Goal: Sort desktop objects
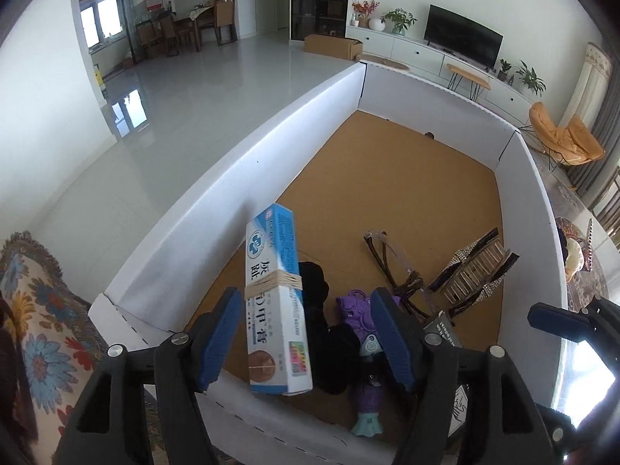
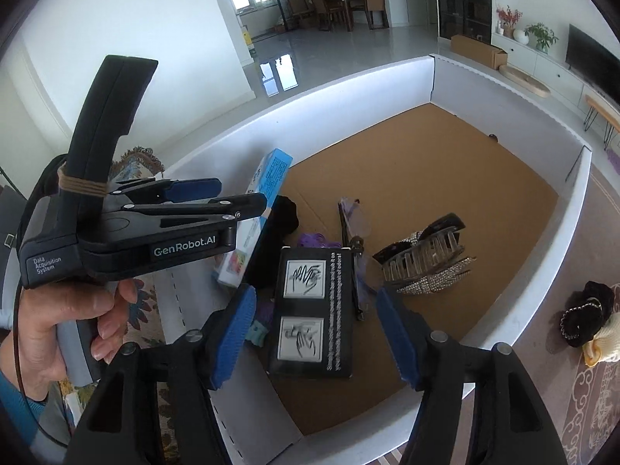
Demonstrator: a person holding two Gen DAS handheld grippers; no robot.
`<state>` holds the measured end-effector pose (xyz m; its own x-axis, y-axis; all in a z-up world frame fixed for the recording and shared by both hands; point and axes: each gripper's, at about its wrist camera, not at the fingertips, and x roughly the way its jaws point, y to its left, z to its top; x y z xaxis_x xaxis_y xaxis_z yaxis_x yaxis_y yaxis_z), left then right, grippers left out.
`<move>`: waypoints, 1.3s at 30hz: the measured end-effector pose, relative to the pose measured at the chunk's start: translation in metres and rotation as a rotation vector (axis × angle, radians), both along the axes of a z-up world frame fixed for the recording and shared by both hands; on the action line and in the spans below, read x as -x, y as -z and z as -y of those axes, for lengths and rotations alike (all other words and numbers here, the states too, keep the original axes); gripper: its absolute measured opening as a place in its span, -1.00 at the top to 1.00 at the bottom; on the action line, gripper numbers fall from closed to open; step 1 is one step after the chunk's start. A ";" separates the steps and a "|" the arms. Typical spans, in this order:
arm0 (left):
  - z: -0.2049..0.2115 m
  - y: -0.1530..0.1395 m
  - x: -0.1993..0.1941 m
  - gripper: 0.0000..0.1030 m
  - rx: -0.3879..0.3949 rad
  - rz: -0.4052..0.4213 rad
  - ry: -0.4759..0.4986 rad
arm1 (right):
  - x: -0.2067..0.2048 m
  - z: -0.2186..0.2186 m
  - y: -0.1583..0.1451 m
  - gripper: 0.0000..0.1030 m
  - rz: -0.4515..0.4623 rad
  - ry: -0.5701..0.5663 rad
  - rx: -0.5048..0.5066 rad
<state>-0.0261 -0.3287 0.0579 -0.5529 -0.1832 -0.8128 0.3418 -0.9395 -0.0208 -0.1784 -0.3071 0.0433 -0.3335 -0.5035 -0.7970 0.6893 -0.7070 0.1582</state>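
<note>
Living room, glossy tile floor, big white-walled box (image 1: 217,178) with a cardboard bottom. Left claw (image 1: 302,333) wide open, blue carton (image 1: 277,298) loose between its pads. Right claw (image 2: 316,333) wide open, holding nothing, black card (image 2: 314,310) below it, hair clip (image 2: 426,259) at 2 o'clock.

Purple toy (image 1: 362,321) partly hidden behind right finger and black box (image 2: 312,312)

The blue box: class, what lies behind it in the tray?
Behind the blue box, a black fuzzy item and purple toy show partly; their covered parts cannot be seen.
</note>
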 end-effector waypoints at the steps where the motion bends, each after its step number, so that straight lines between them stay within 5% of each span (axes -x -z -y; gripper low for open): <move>1: -0.004 -0.004 -0.002 -0.34 0.015 -0.020 0.006 | -0.005 -0.007 -0.004 -0.42 -0.037 0.004 0.007; 7: -0.072 -0.031 -0.002 -0.36 0.056 -0.128 0.142 | -0.018 -0.097 -0.030 -0.91 -0.268 0.143 0.039; 9: -0.107 -0.039 -0.004 -0.60 0.042 -0.158 0.210 | -0.013 -0.135 -0.027 -0.95 -0.300 0.218 0.017; 13: -0.188 -0.041 -0.012 -0.73 -0.003 -0.192 0.388 | 0.006 -0.218 0.002 -0.95 -0.263 0.399 -0.090; 18: -0.285 0.007 -0.006 -0.91 0.022 -0.081 0.568 | -0.002 -0.322 0.053 -0.95 -0.162 0.584 -0.182; 22: -0.322 0.059 0.014 -0.91 0.091 0.037 0.561 | -0.017 -0.373 0.086 -0.95 -0.099 0.668 -0.198; 25: -0.330 0.075 0.031 -0.91 0.096 0.047 0.524 | -0.027 -0.390 0.092 -0.98 -0.072 0.700 -0.165; 33: -0.346 0.087 0.092 -1.00 0.048 0.006 0.487 | -0.025 -0.392 0.091 -1.00 -0.060 0.735 -0.163; 39: -0.343 0.087 0.098 -1.00 0.024 -0.001 0.477 | -0.025 -0.390 0.092 -1.00 -0.060 0.734 -0.163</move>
<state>-0.1245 0.0141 -0.0290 -0.5805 0.0722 -0.8110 -0.1274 -0.9918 0.0029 -0.1539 0.0831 -0.0484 -0.5829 -0.0121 -0.8124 0.0358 -0.9993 -0.0108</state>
